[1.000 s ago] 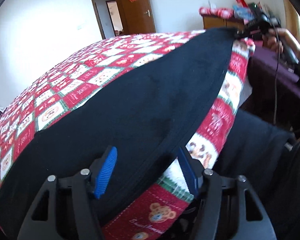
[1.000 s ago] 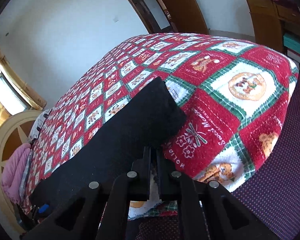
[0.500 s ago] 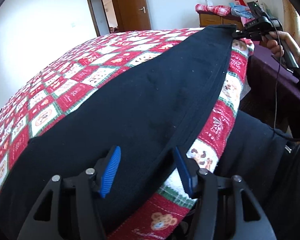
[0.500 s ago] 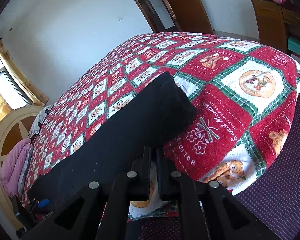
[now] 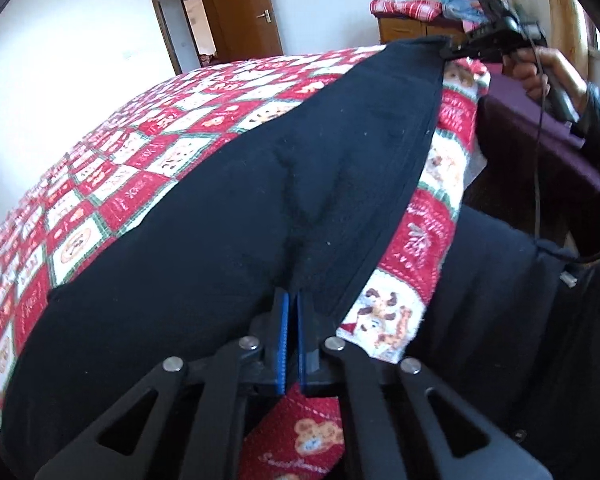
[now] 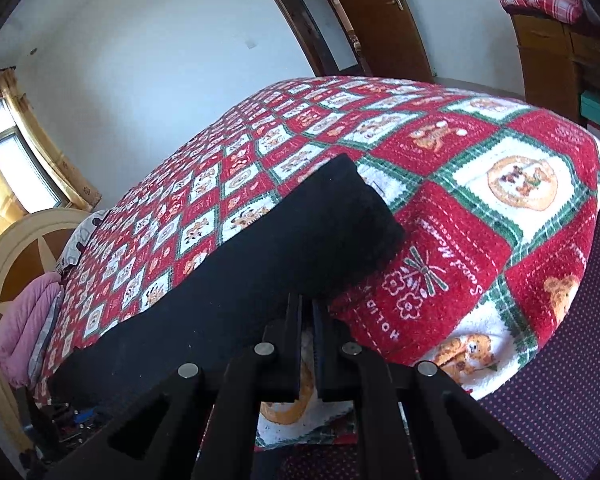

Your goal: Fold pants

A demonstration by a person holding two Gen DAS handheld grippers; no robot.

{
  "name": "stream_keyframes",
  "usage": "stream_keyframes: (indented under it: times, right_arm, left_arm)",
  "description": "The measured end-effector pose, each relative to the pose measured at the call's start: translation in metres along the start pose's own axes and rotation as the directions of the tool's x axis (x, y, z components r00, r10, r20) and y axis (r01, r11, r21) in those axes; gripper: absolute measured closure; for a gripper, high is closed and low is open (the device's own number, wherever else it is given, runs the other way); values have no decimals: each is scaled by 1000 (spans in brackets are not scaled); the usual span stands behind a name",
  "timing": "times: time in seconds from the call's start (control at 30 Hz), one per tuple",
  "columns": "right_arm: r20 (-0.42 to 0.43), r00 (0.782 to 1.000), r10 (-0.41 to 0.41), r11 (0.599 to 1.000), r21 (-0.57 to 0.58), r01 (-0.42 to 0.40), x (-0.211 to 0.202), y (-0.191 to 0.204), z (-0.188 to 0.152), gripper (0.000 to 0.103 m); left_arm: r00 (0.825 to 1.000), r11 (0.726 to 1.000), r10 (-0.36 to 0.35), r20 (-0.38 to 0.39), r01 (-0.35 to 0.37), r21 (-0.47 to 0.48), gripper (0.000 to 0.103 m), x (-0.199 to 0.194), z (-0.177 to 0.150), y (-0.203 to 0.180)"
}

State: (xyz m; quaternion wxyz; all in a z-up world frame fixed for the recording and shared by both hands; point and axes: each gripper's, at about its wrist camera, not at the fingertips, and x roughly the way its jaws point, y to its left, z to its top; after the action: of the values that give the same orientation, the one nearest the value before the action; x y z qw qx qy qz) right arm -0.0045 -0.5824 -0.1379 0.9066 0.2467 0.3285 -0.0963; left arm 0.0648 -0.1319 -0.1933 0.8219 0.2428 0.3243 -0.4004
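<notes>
One bed [image 5: 148, 168] under a red, white and green checked blanket [image 6: 480, 216] fills both views, and one pair of black pants [image 5: 260, 208] lies stretched along its near edge, just ahead of both claws. In the left wrist view its long axis runs from the left claw [image 5: 291, 304] up and to the right to the right claw [image 5: 456, 50], the wide part near the left claw and the cloth narrowing toward the far end. In the right wrist view the same strip runs from the right claw [image 6: 307, 304] away to the lower left, with a squared cuff end [image 6: 364, 216] lying ahead of the tips and slightly right.

There are two claws. The left one's blue pads [image 5: 285, 332] have just been closing and now stand together, pinching a ridge of the black cloth, which wrinkles toward them. The right claw is clamped on the pants edge at its tips. Both tilt down toward the bed. One hand [image 5: 540, 72] with a dark sleeve grips the right claw's handle, reaching in from the right, a cable hanging beneath it.
</notes>
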Motion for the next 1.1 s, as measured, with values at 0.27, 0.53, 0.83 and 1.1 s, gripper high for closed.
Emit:
stream_keyframes:
  times: [0.27,0.53,0.83,1.1]
  right_arm:
    - [45,999,10,999,-40,-8,-18,10,7,101]
    - [-34,997,-66,998,-10,65,-4,-6,2,101]
    - [11,992,-129,991,36,129,-26,-12,4,99]
    - [102,992,-79,984,-154,95,-40,53,-2,99]
  left_arm:
    - [998,997,-61,35,63,-39,100,-19,1,11]
    - [999,995,39,-23,-37,94,99,8,-14,-14]
    - [998,998,63,28,-64,30,45,-17,-14,6]
    - [967,953,256,-16,-255,-165,30,-45,-49,82]
